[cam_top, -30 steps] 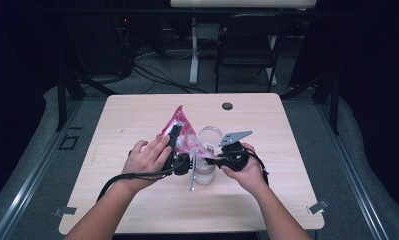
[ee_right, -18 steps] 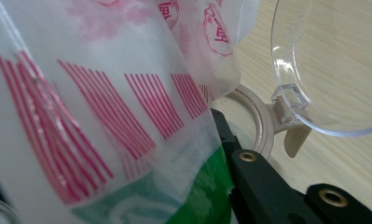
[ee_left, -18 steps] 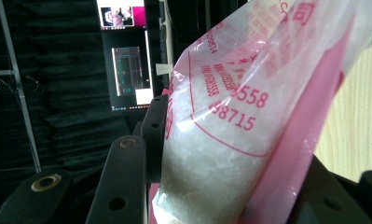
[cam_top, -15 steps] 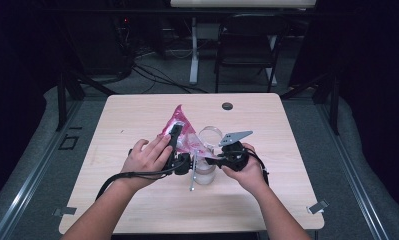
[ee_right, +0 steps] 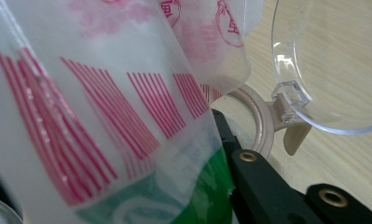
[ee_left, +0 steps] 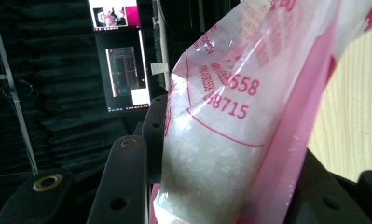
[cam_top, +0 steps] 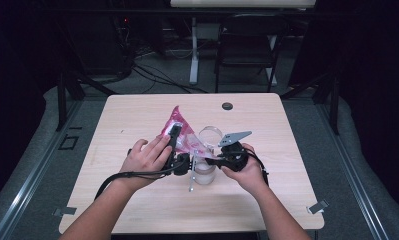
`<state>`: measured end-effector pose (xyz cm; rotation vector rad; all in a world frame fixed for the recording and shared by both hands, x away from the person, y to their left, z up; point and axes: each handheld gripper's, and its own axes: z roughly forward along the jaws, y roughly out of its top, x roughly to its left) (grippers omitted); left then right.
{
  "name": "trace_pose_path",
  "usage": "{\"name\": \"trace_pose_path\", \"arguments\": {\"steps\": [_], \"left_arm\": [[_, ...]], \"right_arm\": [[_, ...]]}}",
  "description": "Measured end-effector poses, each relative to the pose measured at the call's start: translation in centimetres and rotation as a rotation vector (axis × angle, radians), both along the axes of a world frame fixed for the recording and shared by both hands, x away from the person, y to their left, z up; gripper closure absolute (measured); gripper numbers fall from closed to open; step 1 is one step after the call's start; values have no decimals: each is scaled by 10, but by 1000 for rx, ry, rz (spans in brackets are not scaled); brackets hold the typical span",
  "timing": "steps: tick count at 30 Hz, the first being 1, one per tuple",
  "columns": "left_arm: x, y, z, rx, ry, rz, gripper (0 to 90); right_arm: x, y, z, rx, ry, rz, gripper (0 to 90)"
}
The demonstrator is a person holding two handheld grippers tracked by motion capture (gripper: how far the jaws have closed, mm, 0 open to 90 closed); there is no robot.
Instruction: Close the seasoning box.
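High view has both grippers mid-table: left gripper (cam_top: 174, 137) clamped on the pink bag (cam_top: 179, 131) of white crystals, right gripper (cam_top: 213, 161) pinching its lower corner, tilting it toward the open jar (cam_top: 205, 167) at 5 o'clock, probably for pouring.

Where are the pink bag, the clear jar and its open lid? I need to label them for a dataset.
pink bag (cam_top: 176, 121), high view, on its raised upper corner.
clear jar (cam_top: 204, 173), high view, on its side wall.
open lid (ee_right: 333, 60), right gripper view, on the clear disc.
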<state>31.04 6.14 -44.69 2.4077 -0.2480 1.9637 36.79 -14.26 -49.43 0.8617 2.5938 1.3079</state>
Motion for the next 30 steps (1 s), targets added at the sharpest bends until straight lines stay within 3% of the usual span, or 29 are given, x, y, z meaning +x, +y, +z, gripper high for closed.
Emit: {"name": "trace_pose_path", "arguments": {"steps": [8,13,15,21,30], "left_arm": [[0,-1,0,15,1,-2,635],[1,-1,-1,28,42,8,643],[1,0,-1,25,36,9,646],[1,3,-4,45,66,13,656],[-1,4,-6,79,59,4,658]], "right_arm": [[0,1,-1,-8,1,2,900],[1,0,-2,-23,5,-3,900],[1,0,-2,-24,2,0,900],[0,2,-2,-36,-6,-1,900],[0,2,-2,-40,-9,-4,900]]}}
